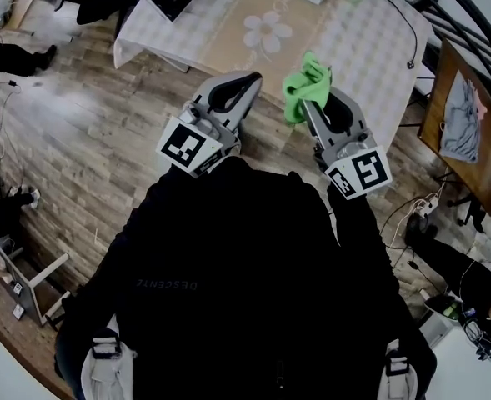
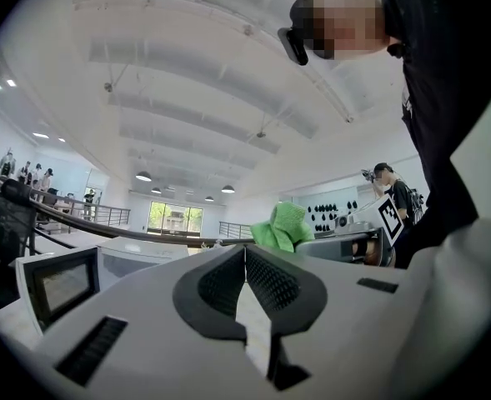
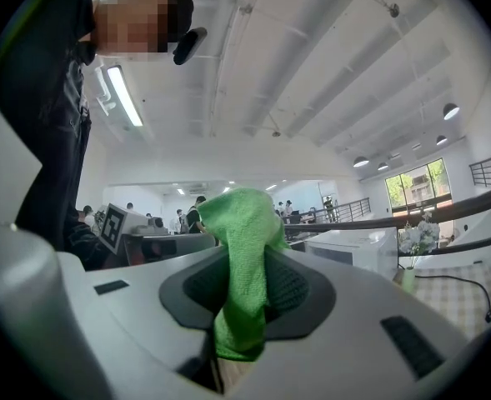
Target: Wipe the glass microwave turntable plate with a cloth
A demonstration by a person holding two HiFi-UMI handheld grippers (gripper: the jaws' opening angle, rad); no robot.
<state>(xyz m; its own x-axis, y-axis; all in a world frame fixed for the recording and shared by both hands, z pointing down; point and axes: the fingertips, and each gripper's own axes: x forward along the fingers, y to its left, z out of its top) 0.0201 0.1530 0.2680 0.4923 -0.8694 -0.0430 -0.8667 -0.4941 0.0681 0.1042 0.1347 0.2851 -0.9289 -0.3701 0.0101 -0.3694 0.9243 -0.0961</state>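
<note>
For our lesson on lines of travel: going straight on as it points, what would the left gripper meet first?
Probably nothing near: the left gripper aims over the table, between the microwave and the green cloth; depth is unclear.

The person wears a black jacket with long black sleeves. Faint pale lettering runs across the front of the jacket. The left gripper and the right gripper both have smooth light-grey shells. Each bears a cube with black-and-white square markers, the left cube and the right cube. In the gripper views the fingers are faced with black pads of fine dotted texture. Short dark ribbed slots mark the shell on either side.
</note>
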